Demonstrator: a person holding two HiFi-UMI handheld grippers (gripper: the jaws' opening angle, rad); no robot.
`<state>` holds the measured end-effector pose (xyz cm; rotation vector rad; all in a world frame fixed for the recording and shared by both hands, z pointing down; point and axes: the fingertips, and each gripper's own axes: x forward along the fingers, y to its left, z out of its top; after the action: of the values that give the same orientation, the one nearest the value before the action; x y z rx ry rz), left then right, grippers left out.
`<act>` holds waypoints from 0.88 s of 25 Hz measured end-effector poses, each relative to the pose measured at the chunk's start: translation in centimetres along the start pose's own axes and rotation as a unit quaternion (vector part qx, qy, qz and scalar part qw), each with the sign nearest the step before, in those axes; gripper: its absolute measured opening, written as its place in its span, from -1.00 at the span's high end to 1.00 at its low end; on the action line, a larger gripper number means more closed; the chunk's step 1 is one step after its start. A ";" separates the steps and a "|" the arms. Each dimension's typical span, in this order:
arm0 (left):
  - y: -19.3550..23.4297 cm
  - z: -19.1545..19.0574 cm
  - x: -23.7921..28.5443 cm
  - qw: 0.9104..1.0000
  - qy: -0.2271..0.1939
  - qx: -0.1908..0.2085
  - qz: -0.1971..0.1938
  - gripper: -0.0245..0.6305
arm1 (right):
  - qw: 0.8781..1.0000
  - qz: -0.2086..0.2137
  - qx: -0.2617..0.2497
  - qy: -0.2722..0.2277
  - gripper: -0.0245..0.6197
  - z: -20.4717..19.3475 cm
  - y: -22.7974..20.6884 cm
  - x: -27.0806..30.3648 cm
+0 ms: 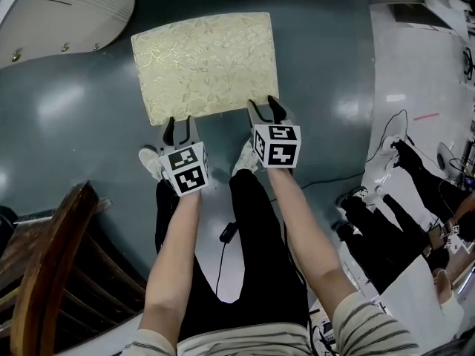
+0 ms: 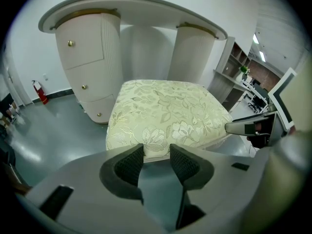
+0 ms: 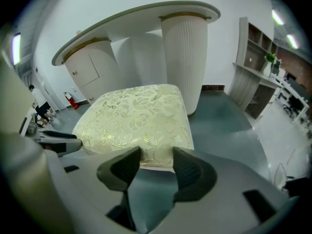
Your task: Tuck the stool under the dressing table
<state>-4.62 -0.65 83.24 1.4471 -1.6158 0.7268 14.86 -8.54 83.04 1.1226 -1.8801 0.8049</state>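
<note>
Cream-and-gold floral brocade covers the stool, which stands on the grey-blue floor just in front of the person's feet. It is out in the open, short of the dressing table and not yet under its top. In the left gripper view the table's curved white top spans two fluted pedestals. The left pedestal carries small brass-knobbed drawers, and the stool sits square to the gap between them, so a straight shove forward should send it in.

Both tools meet the stool's near edge, one toward each corner. The left gripper has its jaws moderately apart with nothing clamped between them. The cushion's lower front edge shows just past the tips, and whether they touch the fabric cannot be told. The right gripper is likewise parted and empty, its tips overlapping the cushion's near right edge in the head view. This looks like a stance for pushing, not grasping: two spread contacts on the near side should keep the stool from swivelling as it slides. Uneven pressure could turn a corner toward a pedestal.

Further out, a dark wooden chair sits at the person's left, and a red fire extinguisher stands by the far wall.
</note>
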 end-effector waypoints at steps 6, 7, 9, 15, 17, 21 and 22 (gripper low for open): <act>0.2 1.0 0.4 1.000 -0.003 -0.002 0.003 0.44 | 1.000 -0.003 -0.003 -0.009 0.25 1.3 -0.1 0.6; 0.3 1.2 0.5 1.000 -0.003 -0.003 0.005 0.44 | 1.000 -0.002 -0.005 -0.009 0.25 1.6 -0.1 0.7; 0.2 1.0 0.5 1.000 -0.004 -0.005 0.006 0.44 | 1.000 0.000 -0.008 -0.011 0.25 1.4 -0.1 0.8; 0.2 1.1 0.8 1.000 -0.001 -0.009 0.004 0.44 | 1.000 0.003 -0.011 -0.017 0.26 1.6 -0.2 1.1; 0.5 2.3 1.2 1.000 0.001 -0.017 0.001 0.44 | 1.000 0.002 -0.010 -0.017 0.26 3.0 -0.1 1.6; 1.0 4.1 1.9 1.000 0.003 -0.025 0.005 0.44 | 1.000 0.006 -0.006 -0.014 0.26 5.0 0.1 2.5; 1.0 4.2 2.0 1.000 0.004 -0.029 0.005 0.44 | 1.000 0.007 -0.006 -0.013 0.26 5.2 0.0 2.5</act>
<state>-6.44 -5.05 83.01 1.3942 -1.6262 0.6863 12.50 -13.80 82.70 1.1181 -1.9142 0.7894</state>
